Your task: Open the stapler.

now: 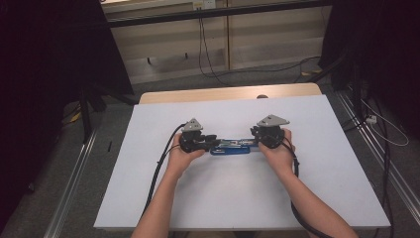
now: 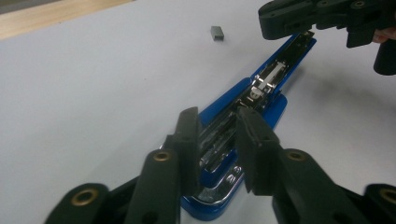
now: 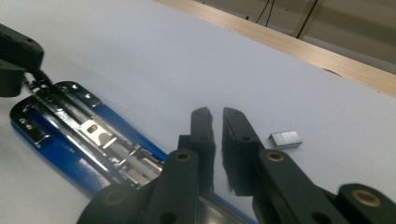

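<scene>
Stapler: blue, opened flat near the middle of the white table, between the two grippers; metal staple channel facing up.
Long axis: left to right across the table, one end under each gripper.
Staple block: small grey bar lying loose on the table, just beyond the stapler on its far side; apart from it, touched by nothing.
Key relation: staple block just right of the right gripper's fingertips in the right gripper view, close by; farther off in the left gripper view, well past the left gripper. Right hand judged the nearer one for picking it up.
Left gripper: jaws parted moderately, straddling the stapler's left end over the staple channel; contact with the metal hard to tell, nothing clearly clamped.
Right gripper: jaws nearly together, only a narrow slit between them, nothing in it; poised over the stapler's right end, tips pointing toward the far edge.
Likely next need: right jaws wider, then a short move toward the staple block, with the left gripper steadying the stapler.
</scene>
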`<state>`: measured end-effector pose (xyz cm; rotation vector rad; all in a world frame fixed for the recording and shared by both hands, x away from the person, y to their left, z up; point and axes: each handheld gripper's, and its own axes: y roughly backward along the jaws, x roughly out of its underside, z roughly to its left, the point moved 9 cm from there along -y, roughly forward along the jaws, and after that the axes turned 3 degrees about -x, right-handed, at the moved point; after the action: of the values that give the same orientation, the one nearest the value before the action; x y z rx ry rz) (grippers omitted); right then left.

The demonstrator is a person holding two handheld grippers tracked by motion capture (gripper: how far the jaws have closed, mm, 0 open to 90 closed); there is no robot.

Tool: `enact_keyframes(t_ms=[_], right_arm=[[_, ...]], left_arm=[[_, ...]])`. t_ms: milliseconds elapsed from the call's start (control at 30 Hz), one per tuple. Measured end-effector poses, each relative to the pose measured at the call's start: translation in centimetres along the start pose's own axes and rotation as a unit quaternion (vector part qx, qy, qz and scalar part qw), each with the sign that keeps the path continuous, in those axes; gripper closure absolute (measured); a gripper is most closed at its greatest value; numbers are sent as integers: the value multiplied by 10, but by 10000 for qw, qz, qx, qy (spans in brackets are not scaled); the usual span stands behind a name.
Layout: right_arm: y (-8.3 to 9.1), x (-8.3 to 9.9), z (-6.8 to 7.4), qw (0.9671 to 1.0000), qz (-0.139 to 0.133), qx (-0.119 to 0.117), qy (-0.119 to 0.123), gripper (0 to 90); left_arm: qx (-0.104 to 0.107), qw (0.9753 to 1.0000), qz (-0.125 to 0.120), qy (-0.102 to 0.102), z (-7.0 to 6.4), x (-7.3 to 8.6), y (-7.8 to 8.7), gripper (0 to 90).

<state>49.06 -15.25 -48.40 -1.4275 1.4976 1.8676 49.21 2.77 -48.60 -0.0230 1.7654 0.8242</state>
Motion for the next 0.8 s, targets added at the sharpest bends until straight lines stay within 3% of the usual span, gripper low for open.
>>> enact_keyframes(t_ms=[133, 333, 367, 533, 600, 800], right_arm=[[-1, -3, -11, 10000, 39, 26, -34, 773], [-5, -3, -33, 9988, 192, 220, -398, 618], [-8, -2, -39, 9980, 270, 250, -516, 553], [-15, 1, -47, 9966, 396, 268, -676, 483], [-20, 2, -50, 9952, 448, 266, -831, 400], [-31, 6, -55, 9934, 641, 266, -917, 357]], left_arm=[[-68, 9997, -55, 218, 2, -4, 5, 484], [-186, 9988, -82, 435, 8, -5, 8, 317], [-234, 9987, -61, 456, 10, -6, 9, 273], [-255, 9981, -82, 551, 12, -6, 11, 232], [-253, 9980, -82, 576, 13, -6, 11, 221], [-289, 9981, -40, 545, 15, -4, 10, 201]])
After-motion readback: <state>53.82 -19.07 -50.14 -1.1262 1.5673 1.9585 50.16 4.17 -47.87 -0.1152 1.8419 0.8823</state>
